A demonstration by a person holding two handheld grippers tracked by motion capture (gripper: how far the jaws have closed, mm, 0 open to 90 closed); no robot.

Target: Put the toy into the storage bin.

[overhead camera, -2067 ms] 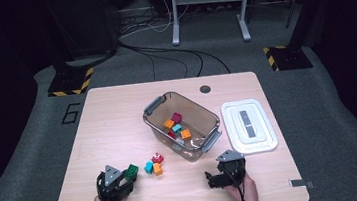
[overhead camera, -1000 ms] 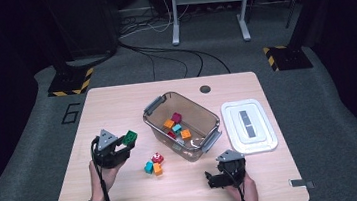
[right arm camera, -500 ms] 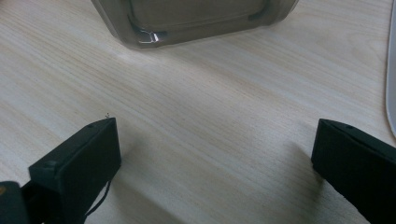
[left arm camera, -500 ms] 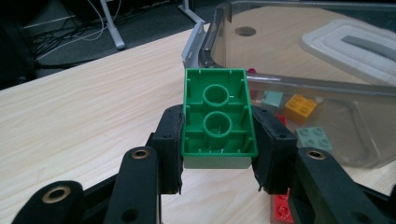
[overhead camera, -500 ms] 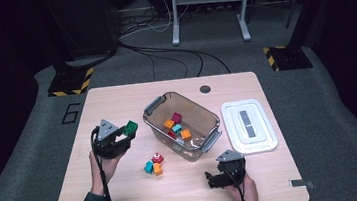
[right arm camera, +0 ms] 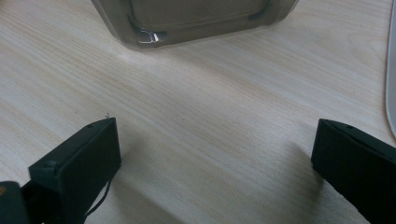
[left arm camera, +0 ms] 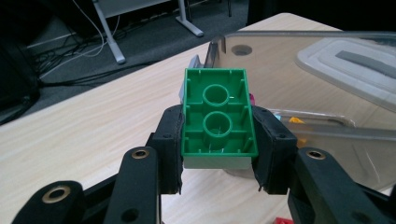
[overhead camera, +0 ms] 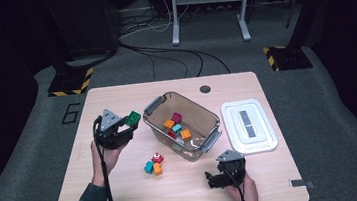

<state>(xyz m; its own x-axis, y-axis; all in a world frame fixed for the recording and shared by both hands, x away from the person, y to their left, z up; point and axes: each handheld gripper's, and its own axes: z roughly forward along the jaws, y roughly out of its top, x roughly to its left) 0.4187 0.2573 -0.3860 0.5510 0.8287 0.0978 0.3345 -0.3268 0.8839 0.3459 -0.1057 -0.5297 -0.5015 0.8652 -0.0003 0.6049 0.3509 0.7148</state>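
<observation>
A: Start at the near edge of the table [overhead camera: 126, 196]. What's there?

B: Pale wood-grain laminate, smooth and matt. The right gripper [overhead camera: 214, 179] rests low by the near edge, right of middle. In the right gripper view its two blocky black jaws stand wide apart over bare wood, with nothing between them.

A: And a bit farther in?

B: Three small plastic bricks lie loose near the middle: a teal brick [overhead camera: 149, 167], an orange brick [overhead camera: 157, 169] touching it, and a red brick [overhead camera: 157, 158] with white on top just behind them.

A: The left side?

B: The left gripper [overhead camera: 129, 124] is held up above the table toward the left edge. Its jaws are closed on a green brick [left arm camera: 217, 112]. In the left gripper view the rubbery black pads press the brick's two long sides, and its hollow underside faces the camera: glossy plastic, two round tubes, thin ribs.

A: So where is the brick relative to the bin?

B: Just left of the bin's [overhead camera: 192, 154] near-left corner, clear of it, in the air.

A: Describe the bin.

B: Clear, smoky plastic, rectangular with rounded corners and grey clip handles at both ends, set askew at the table's middle. Several coloured bricks sit inside it.

A: Anything beyond?

B: A white lid [overhead camera: 263, 139] lies flat by the right edge, with a grey strip on top. A dark round hole [overhead camera: 205, 88] sits near the far edge.
</observation>
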